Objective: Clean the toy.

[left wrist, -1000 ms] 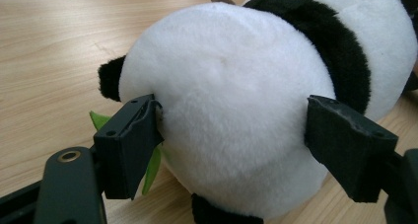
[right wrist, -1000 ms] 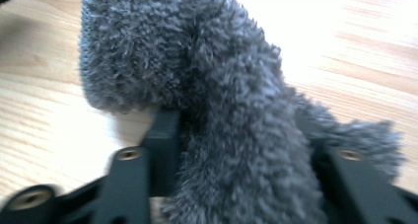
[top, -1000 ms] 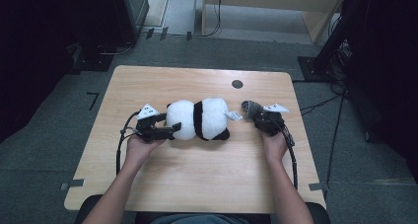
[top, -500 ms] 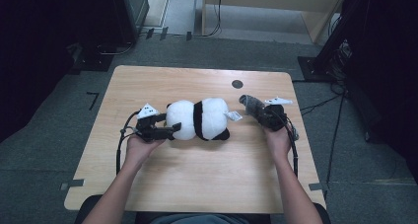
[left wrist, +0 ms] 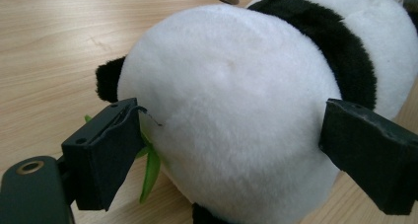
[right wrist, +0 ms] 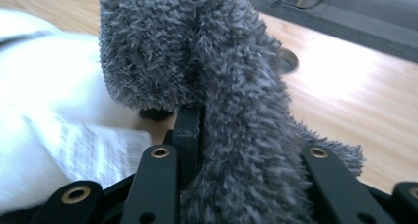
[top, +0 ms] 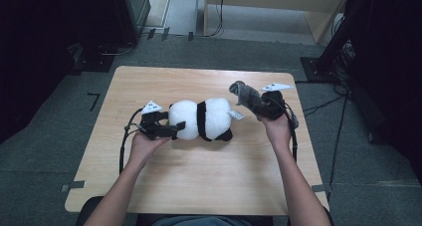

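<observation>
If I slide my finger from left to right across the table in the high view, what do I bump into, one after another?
Left gripper → panda plush toy → its white tag → fuzzy grey cloth → right gripper, shut on the cloth.

1. The panda toy (left wrist: 236, 110) is plush: short, dense pile, soft and matt, white on the body with a black band of the same nap.
2. A sewn-in label (right wrist: 93, 145) on the panda looks like thin woven or papery cloth, white with grey print, slightly creased.
3. The grey cloth (right wrist: 222, 86) is shaggy and rough-looking, with long loose fibres on one face and a finer knitted backing on the other.
4. The table (top: 209, 181) is pale wood with visible grain and a smooth, faintly satin finish.
5. The left gripper (left wrist: 226, 155) has matt black jaw pads, foam-like or rubbery.
6. The right gripper (right wrist: 236, 150) has smooth black plastic-looking links with brassy metal rivets.
7. A green leaf (left wrist: 150, 169) under the panda looks like smooth, slightly glossy fabric or plastic.
</observation>
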The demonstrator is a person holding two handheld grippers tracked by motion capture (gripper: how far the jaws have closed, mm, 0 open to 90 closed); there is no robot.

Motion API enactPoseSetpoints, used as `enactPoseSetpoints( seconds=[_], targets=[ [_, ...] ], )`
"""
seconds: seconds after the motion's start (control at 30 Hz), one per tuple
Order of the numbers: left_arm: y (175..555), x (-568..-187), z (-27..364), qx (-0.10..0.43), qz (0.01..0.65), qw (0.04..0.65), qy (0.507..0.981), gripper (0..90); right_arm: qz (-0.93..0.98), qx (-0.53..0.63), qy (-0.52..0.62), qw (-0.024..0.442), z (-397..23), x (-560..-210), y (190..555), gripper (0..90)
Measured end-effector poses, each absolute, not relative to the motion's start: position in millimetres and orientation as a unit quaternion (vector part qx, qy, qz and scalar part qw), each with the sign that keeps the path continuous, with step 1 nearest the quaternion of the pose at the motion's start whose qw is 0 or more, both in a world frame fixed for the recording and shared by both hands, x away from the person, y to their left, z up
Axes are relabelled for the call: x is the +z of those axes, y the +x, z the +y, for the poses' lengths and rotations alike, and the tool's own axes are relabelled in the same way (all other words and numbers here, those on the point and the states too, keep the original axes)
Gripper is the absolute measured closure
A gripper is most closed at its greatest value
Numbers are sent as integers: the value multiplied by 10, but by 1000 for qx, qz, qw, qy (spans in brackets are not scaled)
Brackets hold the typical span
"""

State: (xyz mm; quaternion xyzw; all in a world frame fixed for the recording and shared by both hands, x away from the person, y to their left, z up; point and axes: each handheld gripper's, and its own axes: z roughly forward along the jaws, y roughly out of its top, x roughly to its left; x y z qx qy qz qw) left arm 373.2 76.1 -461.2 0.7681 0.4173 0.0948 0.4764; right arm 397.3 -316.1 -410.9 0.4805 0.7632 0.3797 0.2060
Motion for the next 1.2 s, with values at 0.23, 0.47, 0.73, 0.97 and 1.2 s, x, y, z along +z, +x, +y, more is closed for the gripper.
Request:
enactPoseSetpoints(
  seconds=[0.23, 0.47, 0.73, 0.97, 1.2],
  targets=[
    [3758, -4658, 644, 103, 406, 468, 779, 24, 779, 389, 451, 199, -2904, -3887, 4042, 666],
    [3830, -4760, 679, 79, 408, 479, 773, 0, 801, 395, 411, 182, -2535, -3697, 4112, 654],
    [3766, -4813, 682, 83, 404, 485, 771, 113, 827, 390, 372, 159, -2058, -3656, 4229, 645],
    [3724, -4810, 653, 92, 401, 483, 773, 242, 848, 376, 347, 139, -1712, -3780, 4318, 630],
    [3691, -4783, 631, 100, 406, 476, 774, 374, 865, 351, 336, 123, -1510, -3950, 4361, 550]
  ],
)
